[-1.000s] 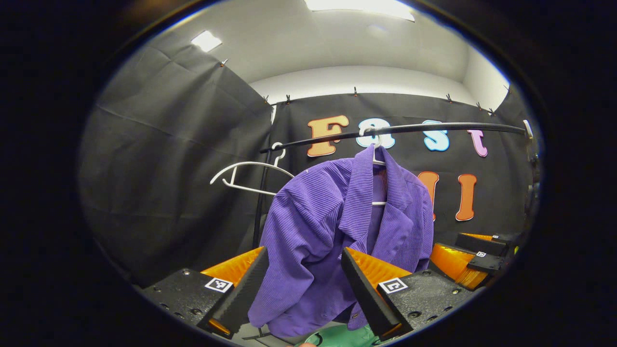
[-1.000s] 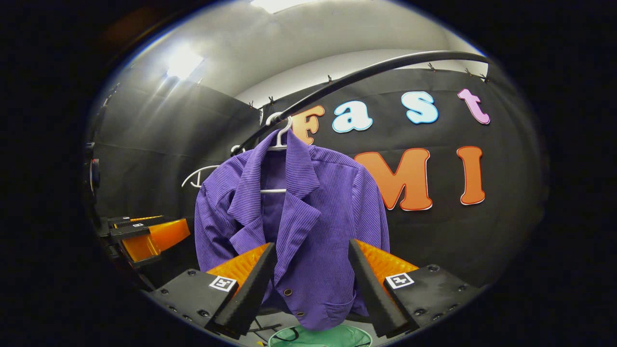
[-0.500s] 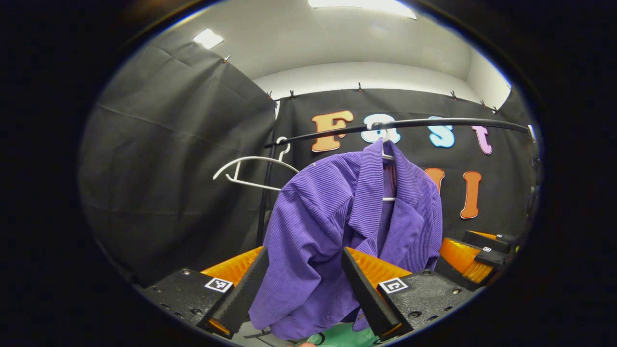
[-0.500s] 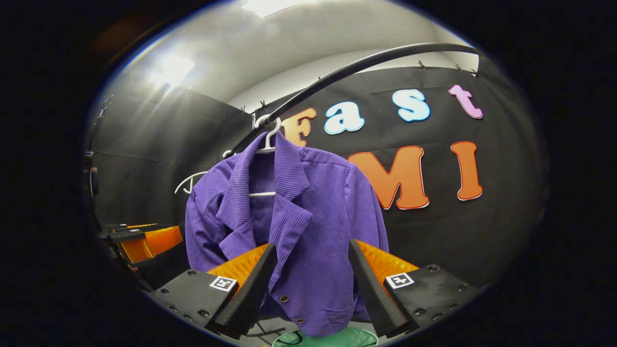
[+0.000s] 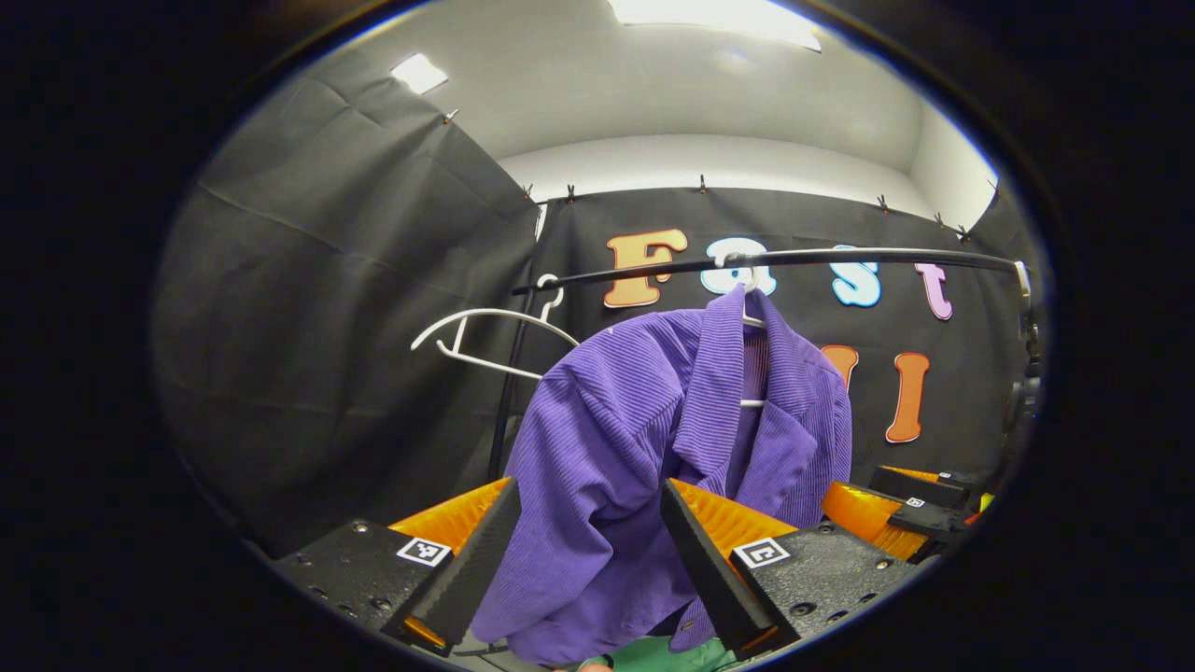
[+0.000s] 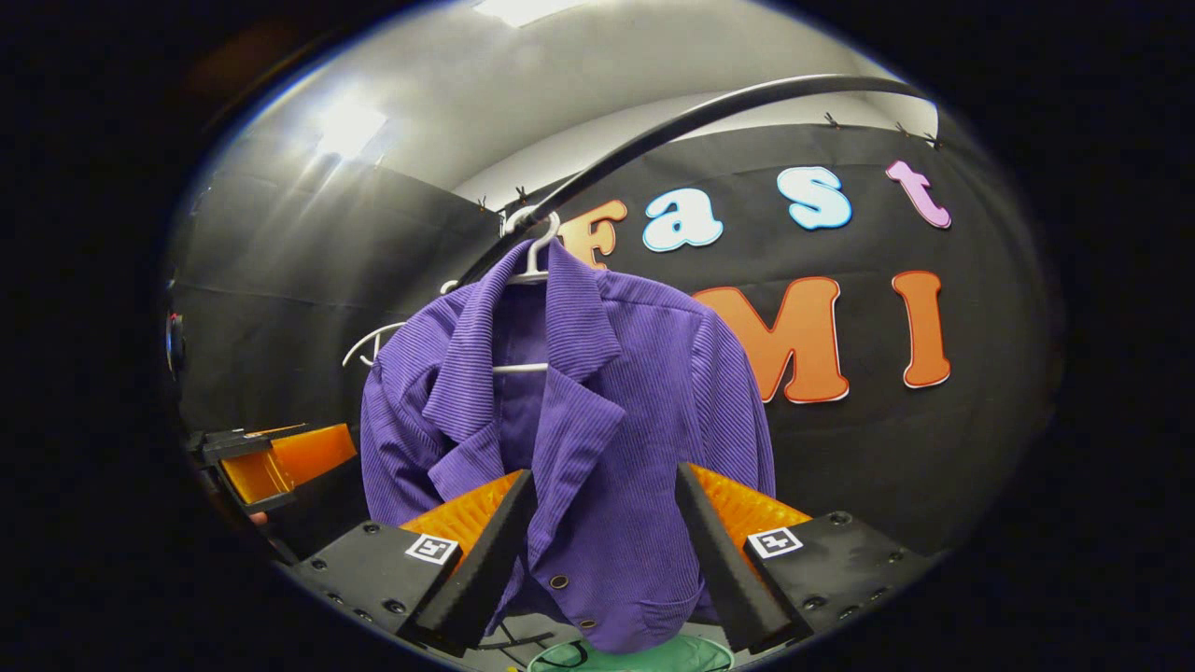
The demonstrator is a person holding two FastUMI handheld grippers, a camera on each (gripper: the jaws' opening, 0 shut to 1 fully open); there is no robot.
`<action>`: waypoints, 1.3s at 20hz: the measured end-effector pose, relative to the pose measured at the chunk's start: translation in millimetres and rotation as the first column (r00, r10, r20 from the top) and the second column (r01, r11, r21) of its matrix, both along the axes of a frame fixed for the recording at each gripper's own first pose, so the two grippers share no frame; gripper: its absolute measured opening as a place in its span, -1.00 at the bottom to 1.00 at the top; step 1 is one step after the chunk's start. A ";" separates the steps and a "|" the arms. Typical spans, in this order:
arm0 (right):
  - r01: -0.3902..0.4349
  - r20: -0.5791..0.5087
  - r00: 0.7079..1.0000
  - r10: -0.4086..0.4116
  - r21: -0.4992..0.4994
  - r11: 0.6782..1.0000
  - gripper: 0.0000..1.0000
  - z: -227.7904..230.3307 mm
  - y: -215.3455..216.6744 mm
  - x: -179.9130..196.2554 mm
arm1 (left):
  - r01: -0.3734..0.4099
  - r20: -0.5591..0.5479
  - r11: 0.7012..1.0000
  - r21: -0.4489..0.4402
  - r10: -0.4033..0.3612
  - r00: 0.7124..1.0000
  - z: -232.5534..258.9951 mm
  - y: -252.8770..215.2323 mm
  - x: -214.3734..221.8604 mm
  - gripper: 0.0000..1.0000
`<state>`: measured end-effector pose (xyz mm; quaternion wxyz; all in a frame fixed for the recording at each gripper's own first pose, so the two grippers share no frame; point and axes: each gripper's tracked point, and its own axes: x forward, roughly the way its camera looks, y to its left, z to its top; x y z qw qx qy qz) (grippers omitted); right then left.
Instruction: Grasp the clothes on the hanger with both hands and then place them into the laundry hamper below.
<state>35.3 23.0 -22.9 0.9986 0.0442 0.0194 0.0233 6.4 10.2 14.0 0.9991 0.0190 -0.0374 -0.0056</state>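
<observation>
Jacket: purple ribbed corduroy jacket hangs on a white plastic hanger from the black rail.
Hamper: green laundry hamper sits directly below the hem.
Left tool: jaws apart, empty, facing the jacket's sleeve side.
Right tool: jaws apart, empty, facing the buttoned front.
Relation: jacket lies straight ahead of both, long axis vertical; neither looks clearly nearer.

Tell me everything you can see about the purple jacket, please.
The purple jacket looks like ribbed corduroy, with a wide collar and lapels, dark buttons and a patch pocket low on the front. It hangs open on a white hanger hooked over the black rail, sleeves drooping. Its hem is above the green hamper. Both grippers are open before it, not gripping.
</observation>
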 end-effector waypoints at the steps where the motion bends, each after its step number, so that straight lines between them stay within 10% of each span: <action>1: -0.009 0.007 1.000 0.009 0.007 1.000 0.84 2.2 4.6 3.2 | -0.002 0.013 1.000 0.009 0.002 1.000 4.1 1.3 0.4 0.82; 7: -0.073 -0.017 0.997 0.073 0.007 0.997 0.86 -11.6 41.0 49.3 | -0.026 0.022 1.000 -0.016 0.026 0.999 7.4 19.8 6.4 0.82; 13: 0.200 -0.055 0.978 -0.200 -0.004 0.980 0.84 -44.2 19.3 96.2 | 0.008 -0.008 0.999 -0.047 -0.009 1.000 -3.1 42.2 -1.6 0.86; 20: 0.368 -0.082 0.921 -0.382 -0.139 0.919 0.93 -69.4 -37.3 113.7 | 0.212 -0.063 0.969 -0.127 -0.222 0.973 -20.8 32.8 -1.9 0.83; 23: 0.345 -0.072 0.930 -0.360 -0.160 0.925 -0.77 -48.4 -57.5 97.5 | 0.232 -0.091 0.965 -0.122 -0.244 0.966 -31.8 28.7 5.5 0.99; 26: 0.268 -0.046 0.959 -0.280 -0.174 0.947 -0.83 -30.0 -57.8 71.7 | 0.223 -0.092 0.968 -0.117 -0.235 0.968 -34.8 13.2 5.2 0.91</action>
